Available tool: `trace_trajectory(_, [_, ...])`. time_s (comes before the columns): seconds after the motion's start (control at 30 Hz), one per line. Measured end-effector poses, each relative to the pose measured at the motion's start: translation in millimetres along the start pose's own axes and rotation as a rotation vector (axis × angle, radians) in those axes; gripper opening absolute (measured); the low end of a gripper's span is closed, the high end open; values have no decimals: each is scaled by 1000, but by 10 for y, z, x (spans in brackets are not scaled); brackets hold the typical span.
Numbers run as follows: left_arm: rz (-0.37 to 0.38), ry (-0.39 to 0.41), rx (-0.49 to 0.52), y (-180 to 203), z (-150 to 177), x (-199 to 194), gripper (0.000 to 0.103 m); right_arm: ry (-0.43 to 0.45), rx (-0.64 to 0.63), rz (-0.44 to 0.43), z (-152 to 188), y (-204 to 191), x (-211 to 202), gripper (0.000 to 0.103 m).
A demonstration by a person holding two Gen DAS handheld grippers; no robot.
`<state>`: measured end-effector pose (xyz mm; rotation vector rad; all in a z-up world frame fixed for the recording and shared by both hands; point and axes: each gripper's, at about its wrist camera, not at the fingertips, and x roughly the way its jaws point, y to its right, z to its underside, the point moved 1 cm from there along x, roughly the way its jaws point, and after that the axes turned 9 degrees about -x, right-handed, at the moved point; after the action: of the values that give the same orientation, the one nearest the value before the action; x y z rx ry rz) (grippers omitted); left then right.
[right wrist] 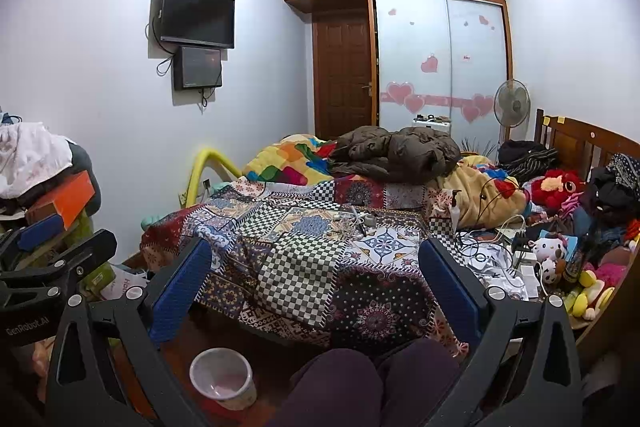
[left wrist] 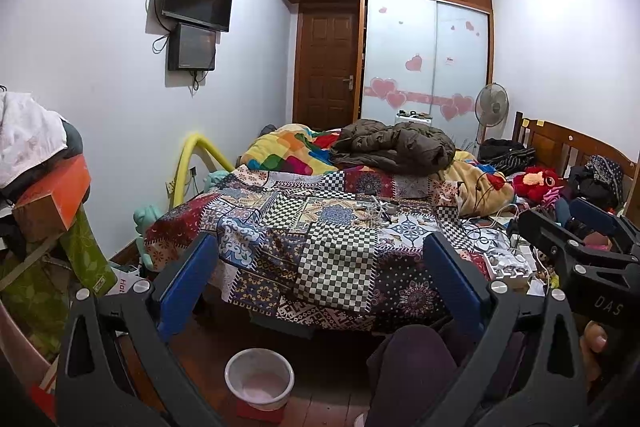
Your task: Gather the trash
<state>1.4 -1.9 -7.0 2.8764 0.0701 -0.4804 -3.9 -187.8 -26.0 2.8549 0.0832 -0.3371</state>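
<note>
**Mia:** Both claws are wide open and hold nothing. The left gripper (left wrist: 320,283) and the right gripper (right wrist: 316,287) hang in the air at the foot of the bed (left wrist: 320,227), not touching it.

**Ben:** Where is the trash?

**Mia:** I think it is the little heap of scraps (left wrist: 376,211) in the middle of the bed, on the patchwork blanket. It is too small for me to tell what is in it. The white bucket (left wrist: 259,379) sits on the floor, just below the foot of the bed. That looks like the place for trash.

**Ben:** What could go wrong?

**Mia:** White cables (right wrist: 492,259) lie on the bed's right side, near the scraps. A claw could catch one and drag the chargers along. It could also pinch the blanket, not the scrap. And the bucket is down by the person's knees (right wrist: 360,379), so a leg could knock it over.

**Ben:** Let's count.

**Mia:** Two claws. One bucket. Two screens on the wall left of the bed. One fan (left wrist: 491,107) behind the bed. One brown coat (left wrist: 394,147) on the far end of the bed. One red plush toy (left wrist: 536,183) by the headboard.
</note>
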Motion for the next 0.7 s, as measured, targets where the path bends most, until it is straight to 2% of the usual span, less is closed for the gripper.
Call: trace_trajectory(0.7, [-11,-12,6,57,24,11,103,0,-2,8,29,5,-1,103])
